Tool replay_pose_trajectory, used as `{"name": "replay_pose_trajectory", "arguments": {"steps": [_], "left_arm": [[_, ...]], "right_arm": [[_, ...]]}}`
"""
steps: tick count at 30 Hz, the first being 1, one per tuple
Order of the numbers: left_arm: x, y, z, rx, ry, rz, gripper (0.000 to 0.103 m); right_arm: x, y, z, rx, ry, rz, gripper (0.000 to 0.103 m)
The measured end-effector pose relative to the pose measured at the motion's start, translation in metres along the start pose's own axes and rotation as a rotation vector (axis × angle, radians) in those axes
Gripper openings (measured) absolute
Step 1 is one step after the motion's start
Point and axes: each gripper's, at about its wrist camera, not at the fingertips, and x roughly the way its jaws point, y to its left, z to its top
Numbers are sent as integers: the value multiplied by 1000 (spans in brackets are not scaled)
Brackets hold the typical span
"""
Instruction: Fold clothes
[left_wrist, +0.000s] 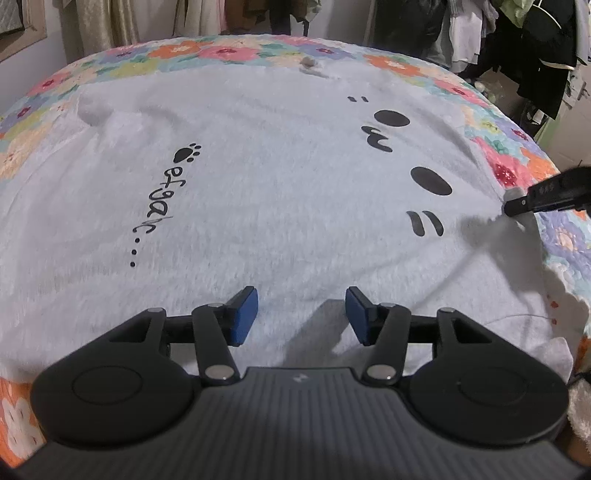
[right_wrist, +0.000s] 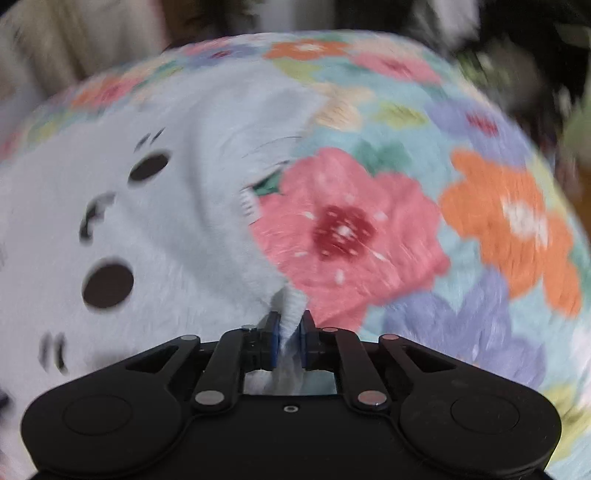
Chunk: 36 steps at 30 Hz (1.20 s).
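Covered by a quilted floral bedspread in pink, orange, lilac and pale blue. Beyond the far edge of the bed, a row of hanging clothes, dark at the right corner, beige curtains at the left. Pale wall far left. Soft indoor light.

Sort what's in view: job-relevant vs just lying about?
In the job:
- white fleece garment, spread flat
- right gripper, shut on the garment's edge
- left gripper, open above the fleece

Lying about:
- floral quilt beneath
- hanging clothes behind the bed
- small grey lump near the far edge
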Motion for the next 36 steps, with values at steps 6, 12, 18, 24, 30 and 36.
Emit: {"name": "replay_pose_trajectory", "arguments": {"steps": [6,12,18,24,30,36], "left_arm": [[4,11,0,-82,-5,-42,52],[-1,8,7,-130,-66,-132,52],[5,-16,19,-104,-96,-245,53],[21,-70,51,-47,-98,-368,59],[47,-136,82,64,-76,-446,71],[71,-158,91,109,-33,-438,71]], "right_arm": [[-33,2,-12,2,-178,188,12],[-25,53,-22,-166,-60,529,23],[-7,20,-18,96,31,673,44],[-15,-31,-13,349,-130,656,46],[-11,-72,-5,524,-232,650,48],[23,-79,-9,600,-41,638,72]]}}
